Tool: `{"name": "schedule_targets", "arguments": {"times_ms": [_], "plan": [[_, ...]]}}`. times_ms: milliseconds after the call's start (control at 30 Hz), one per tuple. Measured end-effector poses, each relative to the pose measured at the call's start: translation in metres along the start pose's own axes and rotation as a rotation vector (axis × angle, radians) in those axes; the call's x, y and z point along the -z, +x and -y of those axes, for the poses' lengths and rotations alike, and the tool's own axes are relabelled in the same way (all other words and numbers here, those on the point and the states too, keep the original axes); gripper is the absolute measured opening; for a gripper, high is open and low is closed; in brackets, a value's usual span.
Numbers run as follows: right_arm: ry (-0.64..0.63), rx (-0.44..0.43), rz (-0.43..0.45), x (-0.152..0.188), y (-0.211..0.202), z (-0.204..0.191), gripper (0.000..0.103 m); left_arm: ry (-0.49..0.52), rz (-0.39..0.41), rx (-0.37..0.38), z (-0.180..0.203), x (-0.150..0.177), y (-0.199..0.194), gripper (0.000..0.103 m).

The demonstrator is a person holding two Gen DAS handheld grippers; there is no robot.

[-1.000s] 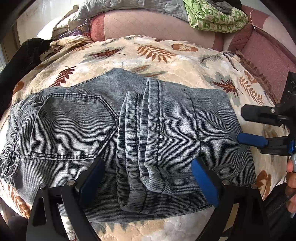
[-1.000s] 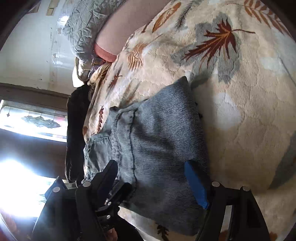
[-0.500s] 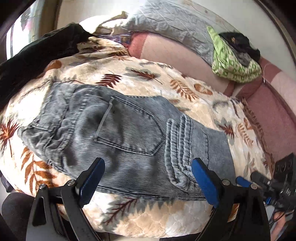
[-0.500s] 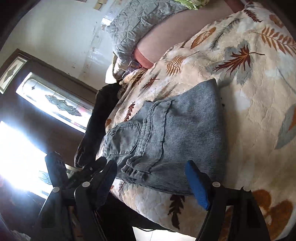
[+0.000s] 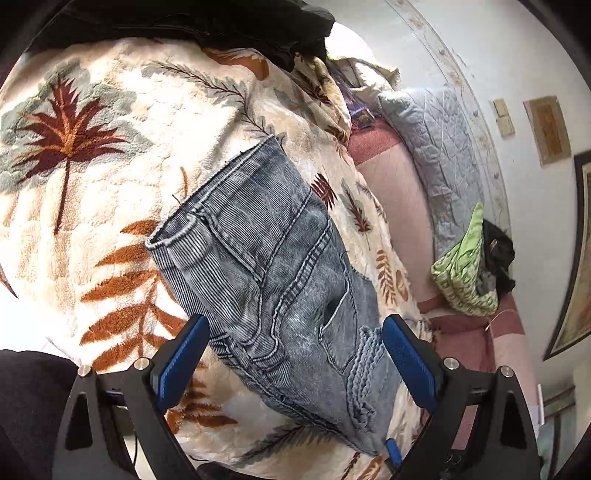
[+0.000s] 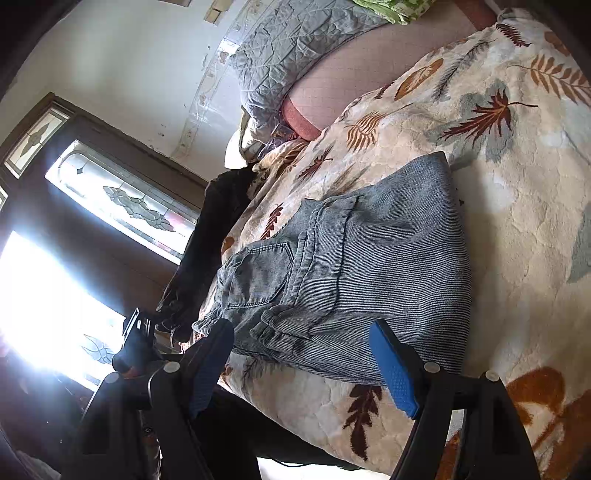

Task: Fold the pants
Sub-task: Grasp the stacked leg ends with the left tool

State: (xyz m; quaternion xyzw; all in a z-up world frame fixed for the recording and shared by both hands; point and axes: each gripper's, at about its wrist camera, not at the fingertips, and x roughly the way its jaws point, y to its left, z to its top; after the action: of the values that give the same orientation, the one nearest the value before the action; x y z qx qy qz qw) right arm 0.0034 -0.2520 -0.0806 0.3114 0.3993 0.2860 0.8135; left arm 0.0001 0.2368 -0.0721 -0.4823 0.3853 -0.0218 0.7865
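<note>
The grey-blue denim pants lie folded into a compact rectangle on the leaf-print blanket; they also show in the right wrist view, back pocket and leg hems on top. My left gripper is open and empty, hovering over the waistband end, jaws wide either side of the fabric. My right gripper is open and empty, held off the near edge of the fold end. The left gripper's body shows at the pants' far end in the right wrist view.
A dark garment lies on the blanket's far edge beyond the waistband. A pink sofa back carries a grey quilted cover and a green patterned cloth. A bright stained-glass door stands beyond the bed.
Both grippers have swung and pulled back from the pants toward the bed's near edge, staying open. The left view has rotated to look along the pants from the waistband end. The pants stay folded.
</note>
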Motion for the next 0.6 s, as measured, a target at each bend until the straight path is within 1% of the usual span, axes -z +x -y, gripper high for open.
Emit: {"name": "schedule_targets", "arguments": {"times_ms": [67, 133, 333, 467, 500, 533, 567, 600], "plan": [[0.005, 0.011, 0.008, 0.001, -0.001, 0.002, 0.079, -0.034, -0.003, 0.009, -0.008, -0.003, 0.001, 0.095], [0.018, 0.02, 0.012, 0.0, -0.001, 0.005, 0.079, -0.065, 0.0, -0.001, -0.016, -0.006, 0.002, 0.095], [0.011, 0.029, 0.0, 0.0, 0.003, 0.005, 0.079, -0.105, 0.01, -0.027, -0.033, -0.018, 0.014, 0.095], [0.0, 0.031, 0.003, 0.0, 0.003, 0.001, 0.079, -0.07, 0.046, -0.021, -0.025, -0.025, 0.015, 0.094], [0.002, 0.035, -0.001, 0.0, 0.004, -0.001, 0.079, -0.057, 0.046, -0.019, -0.024, -0.026, 0.017, 0.092], [0.008, 0.035, -0.008, -0.001, 0.005, -0.004, 0.079, -0.04, 0.053, -0.024, -0.023, -0.026, 0.018, 0.087], [0.014, 0.014, -0.018, -0.003, 0.007, -0.01, 0.079, -0.019, 0.052, -0.043, -0.022, -0.027, 0.02, 0.066], [0.017, -0.014, -0.031, -0.006, 0.011, -0.017, 0.079, 0.003, 0.041, -0.062, -0.022, -0.027, 0.023, 0.037]]}}
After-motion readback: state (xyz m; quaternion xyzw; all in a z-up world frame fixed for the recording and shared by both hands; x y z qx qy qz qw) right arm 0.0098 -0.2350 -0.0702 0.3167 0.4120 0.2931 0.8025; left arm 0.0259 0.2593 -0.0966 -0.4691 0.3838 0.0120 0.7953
